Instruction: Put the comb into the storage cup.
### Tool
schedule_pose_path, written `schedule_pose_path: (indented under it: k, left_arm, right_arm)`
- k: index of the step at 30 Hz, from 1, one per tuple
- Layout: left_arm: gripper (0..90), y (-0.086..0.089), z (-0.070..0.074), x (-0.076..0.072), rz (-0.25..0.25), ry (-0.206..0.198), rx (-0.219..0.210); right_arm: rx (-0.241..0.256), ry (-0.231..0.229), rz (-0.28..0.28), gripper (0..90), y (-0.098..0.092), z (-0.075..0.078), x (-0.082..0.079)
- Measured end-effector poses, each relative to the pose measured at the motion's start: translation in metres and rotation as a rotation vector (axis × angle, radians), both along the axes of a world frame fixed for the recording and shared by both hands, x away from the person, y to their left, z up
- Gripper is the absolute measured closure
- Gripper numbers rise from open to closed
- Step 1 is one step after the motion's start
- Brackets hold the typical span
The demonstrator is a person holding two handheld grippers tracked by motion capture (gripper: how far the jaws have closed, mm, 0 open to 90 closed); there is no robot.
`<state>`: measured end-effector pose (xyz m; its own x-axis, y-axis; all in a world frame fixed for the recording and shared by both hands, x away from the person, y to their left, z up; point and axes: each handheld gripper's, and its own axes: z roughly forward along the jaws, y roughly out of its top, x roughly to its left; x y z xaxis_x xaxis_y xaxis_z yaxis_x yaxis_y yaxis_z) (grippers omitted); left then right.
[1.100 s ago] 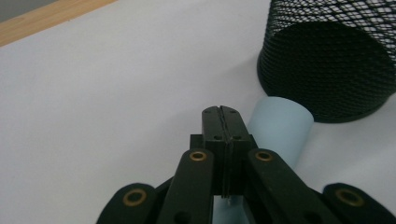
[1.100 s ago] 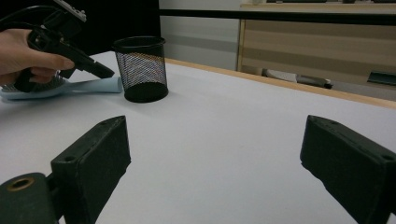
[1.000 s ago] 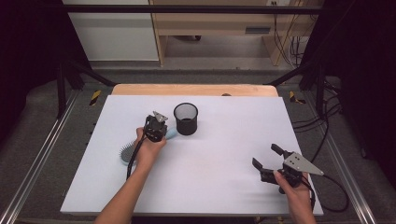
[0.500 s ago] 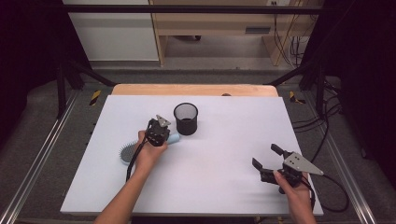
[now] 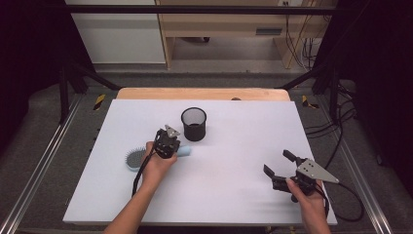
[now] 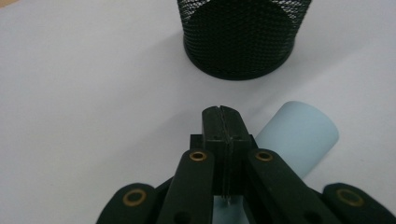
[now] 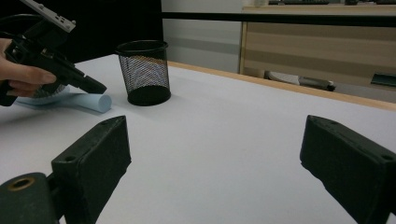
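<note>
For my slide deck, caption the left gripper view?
Shut left gripper above light-blue hairbrush handle, facing black mesh cup.

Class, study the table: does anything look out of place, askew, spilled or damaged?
Nothing is spilled or broken. The mesh cup stands upright. The one oddity: the light blue hairbrush lies flat beside the cup rather than in it, with the shut left claw above its handle.
</note>
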<state>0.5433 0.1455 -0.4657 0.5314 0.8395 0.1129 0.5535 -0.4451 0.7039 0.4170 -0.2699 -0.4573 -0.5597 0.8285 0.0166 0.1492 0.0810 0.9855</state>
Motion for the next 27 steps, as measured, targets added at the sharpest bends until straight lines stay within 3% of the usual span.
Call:
schedule_pose_path:
  k: [12, 27]
  left_arm:
    - [90.0, -0.010, 0.002, -0.022, -0.050, 0.004, -0.044]
    - [90.0, -0.017, -0.001, -0.034, -0.069, 0.006, -0.080]
  right_arm:
    - [0.004, -0.006, 0.006, 8.5, 0.001, 0.002, -0.001]
    - [-0.002, -0.007, 0.017, 8.5, 0.002, 0.002, -0.001]
